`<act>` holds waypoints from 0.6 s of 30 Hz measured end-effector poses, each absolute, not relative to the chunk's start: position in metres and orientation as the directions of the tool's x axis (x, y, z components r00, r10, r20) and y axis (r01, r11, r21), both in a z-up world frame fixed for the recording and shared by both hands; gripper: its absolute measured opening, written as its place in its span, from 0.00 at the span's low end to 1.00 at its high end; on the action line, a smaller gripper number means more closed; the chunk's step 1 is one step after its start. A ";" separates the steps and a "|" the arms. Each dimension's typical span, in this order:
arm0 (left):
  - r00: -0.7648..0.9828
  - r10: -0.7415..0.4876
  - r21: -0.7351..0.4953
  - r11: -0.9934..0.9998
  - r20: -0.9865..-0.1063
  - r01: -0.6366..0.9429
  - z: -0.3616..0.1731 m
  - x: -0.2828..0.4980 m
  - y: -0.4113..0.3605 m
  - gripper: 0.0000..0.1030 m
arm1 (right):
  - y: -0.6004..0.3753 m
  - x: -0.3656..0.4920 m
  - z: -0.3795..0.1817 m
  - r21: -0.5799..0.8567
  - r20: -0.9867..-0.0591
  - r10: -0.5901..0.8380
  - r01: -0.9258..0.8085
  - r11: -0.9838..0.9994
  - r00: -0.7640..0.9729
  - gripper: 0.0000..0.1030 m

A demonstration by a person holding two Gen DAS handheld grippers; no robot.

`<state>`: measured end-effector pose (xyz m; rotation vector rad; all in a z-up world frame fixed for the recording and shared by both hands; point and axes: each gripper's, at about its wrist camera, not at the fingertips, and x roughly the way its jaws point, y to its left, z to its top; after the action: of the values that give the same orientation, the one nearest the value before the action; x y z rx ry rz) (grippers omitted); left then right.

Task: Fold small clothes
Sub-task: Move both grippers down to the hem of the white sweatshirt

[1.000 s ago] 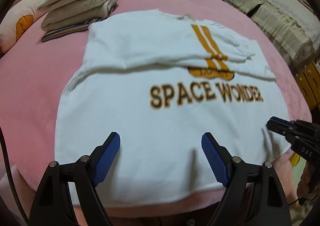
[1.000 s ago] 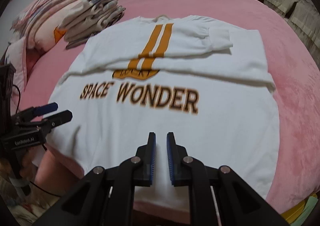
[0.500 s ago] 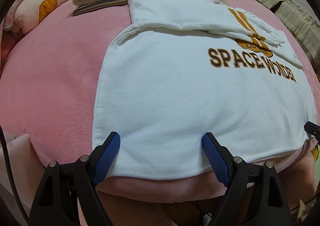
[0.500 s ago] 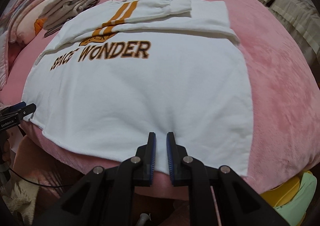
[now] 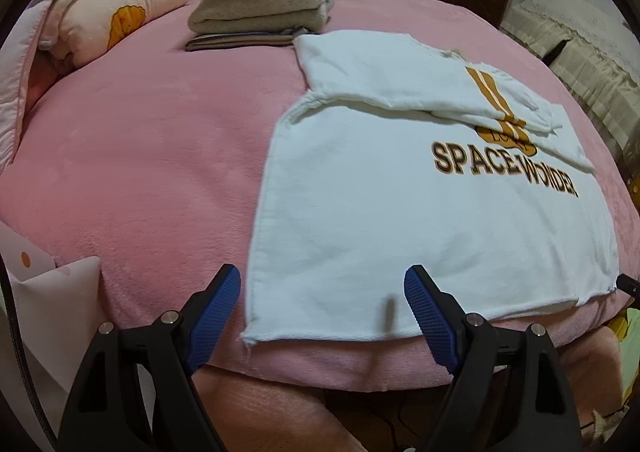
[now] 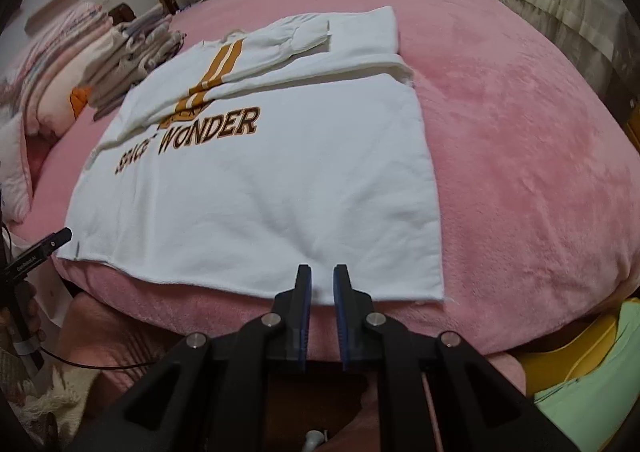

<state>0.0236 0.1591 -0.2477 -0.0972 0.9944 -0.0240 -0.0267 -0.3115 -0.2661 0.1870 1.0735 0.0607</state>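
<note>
White sweatshirt [image 5: 420, 220] lies flat, hem at bed's [image 5: 140, 172] near edge. Left gripper [image 5: 322, 304] jaws wide apart; right gripper [image 6: 319, 294] jaws nearly together, empty. Risk: pinching one hem layer only, or the blanket, skewing the fold.

The left gripper [image 5: 322, 304] has been shifted to the near-left hem corner of the white sweatshirt [image 5: 420, 220]; the right gripper [image 6: 319, 292] has been drawn back to the bed's [image 6: 540, 172] near edge.
</note>
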 end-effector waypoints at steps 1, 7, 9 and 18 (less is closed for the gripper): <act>0.554 -0.073 -0.102 0.995 -0.829 -0.022 -0.246 0.022 0.162 0.81 | -0.314 -0.030 -0.265 0.190 -0.863 0.145 0.045 0.981 0.484 0.11; 0.591 -0.104 -0.131 0.991 -0.800 -0.003 -0.236 0.009 0.172 0.81 | -0.318 -0.049 -0.247 0.216 -0.793 0.191 -0.026 0.976 0.579 0.11; 0.587 -0.116 -0.148 0.989 -0.801 -0.007 -0.237 0.009 0.176 0.82 | -0.318 -0.054 -0.243 0.211 -0.782 0.197 -0.047 0.976 0.592 0.11; 0.528 -0.181 -0.227 0.974 -0.830 -0.023 -0.258 0.027 0.187 0.82 | -0.353 -0.054 -0.253 0.286 -0.779 0.223 0.016 0.958 0.586 0.44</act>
<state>0.0270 0.1873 -0.2582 -0.2212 1.0127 -0.0954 -0.0537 -0.3532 -0.2533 0.2753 0.9402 0.1227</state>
